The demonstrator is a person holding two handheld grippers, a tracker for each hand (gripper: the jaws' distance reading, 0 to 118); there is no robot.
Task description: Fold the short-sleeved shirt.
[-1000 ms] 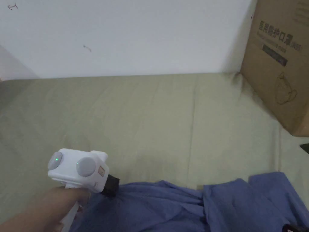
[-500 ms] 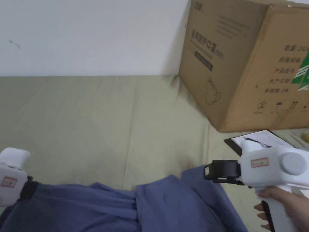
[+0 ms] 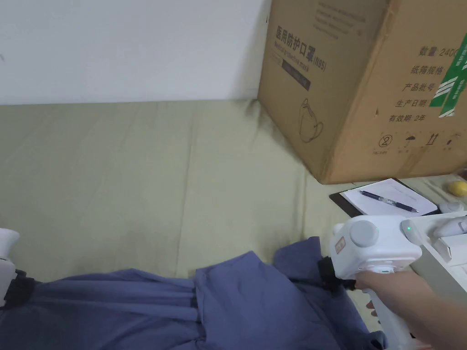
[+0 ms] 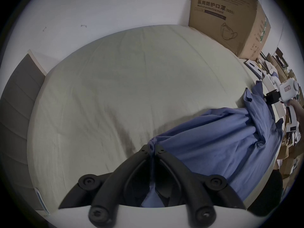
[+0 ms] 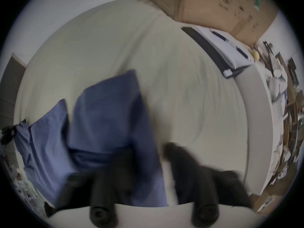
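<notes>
At lower right of the head view, the right gripper had reached the blue short-sleeved shirt, fingers apart and empty, while the left gripper stayed clamped on its other end, readying a two-handed spread.

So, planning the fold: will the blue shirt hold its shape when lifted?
Probably not: the shirt bunches into ridges where the left hand-held gripper pinches it. It likely sags between grips, and looks thin and light.
</notes>
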